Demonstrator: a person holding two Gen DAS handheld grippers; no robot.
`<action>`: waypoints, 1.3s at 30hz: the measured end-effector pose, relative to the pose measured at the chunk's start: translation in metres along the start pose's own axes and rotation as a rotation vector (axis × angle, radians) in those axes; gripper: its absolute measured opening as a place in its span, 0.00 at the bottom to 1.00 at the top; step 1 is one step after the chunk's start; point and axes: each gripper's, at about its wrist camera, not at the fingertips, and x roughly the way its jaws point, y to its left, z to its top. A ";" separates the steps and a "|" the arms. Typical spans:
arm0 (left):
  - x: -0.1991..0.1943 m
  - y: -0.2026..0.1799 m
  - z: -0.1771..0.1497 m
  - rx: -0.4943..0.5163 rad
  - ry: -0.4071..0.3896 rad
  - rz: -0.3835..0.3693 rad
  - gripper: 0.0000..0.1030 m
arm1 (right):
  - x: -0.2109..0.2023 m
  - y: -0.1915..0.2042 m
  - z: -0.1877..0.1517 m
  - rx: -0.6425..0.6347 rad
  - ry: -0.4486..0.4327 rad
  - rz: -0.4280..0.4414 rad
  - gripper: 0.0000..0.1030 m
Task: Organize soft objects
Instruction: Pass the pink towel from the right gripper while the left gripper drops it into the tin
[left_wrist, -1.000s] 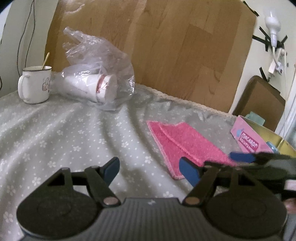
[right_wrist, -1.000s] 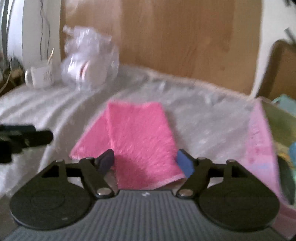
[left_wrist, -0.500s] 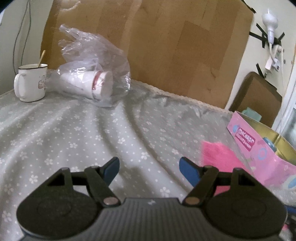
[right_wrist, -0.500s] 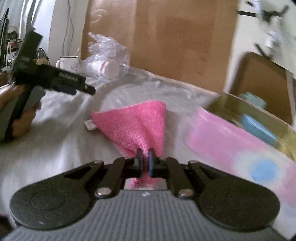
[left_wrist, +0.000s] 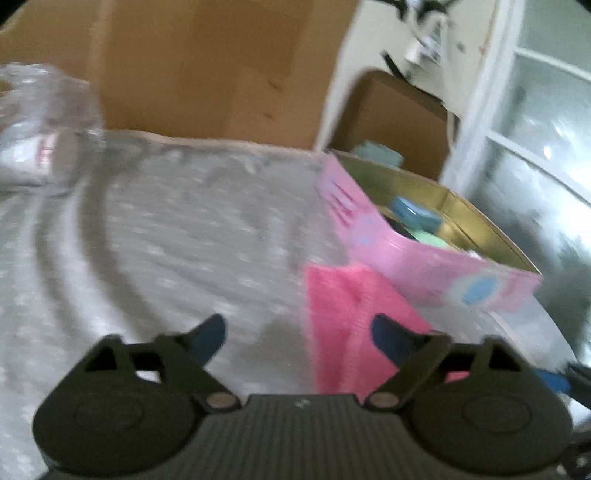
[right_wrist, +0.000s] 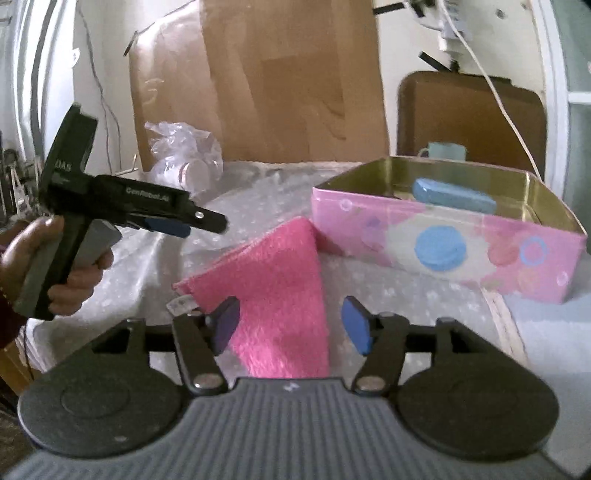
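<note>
Right wrist view: the pink tin (right_wrist: 443, 254) sits right of the pink towel (right_wrist: 273, 284) on the tabletop (right_wrist: 406, 295), which runs straight ahead between the wide-open, empty right tongs (right_wrist: 290, 325). The left tongs (right_wrist: 184, 223), farther off, are also spread and empty.

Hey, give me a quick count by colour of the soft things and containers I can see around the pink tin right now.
Pink: 2, the pink towel and the pink tin
Blue: 1, the blue block inside the tin
Green: 1, a pale green piece inside the tin
Clear: 1, the plastic bag
Total: 5
</note>
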 end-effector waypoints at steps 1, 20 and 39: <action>0.003 -0.006 0.000 0.006 0.016 -0.012 0.97 | 0.005 0.002 0.000 -0.018 0.004 -0.004 0.68; -0.017 -0.059 0.002 0.110 -0.005 -0.180 0.21 | 0.025 0.048 0.026 -0.177 -0.140 0.018 0.16; 0.081 -0.187 0.109 0.317 -0.104 -0.289 0.44 | 0.064 -0.110 0.085 0.044 -0.212 -0.433 0.17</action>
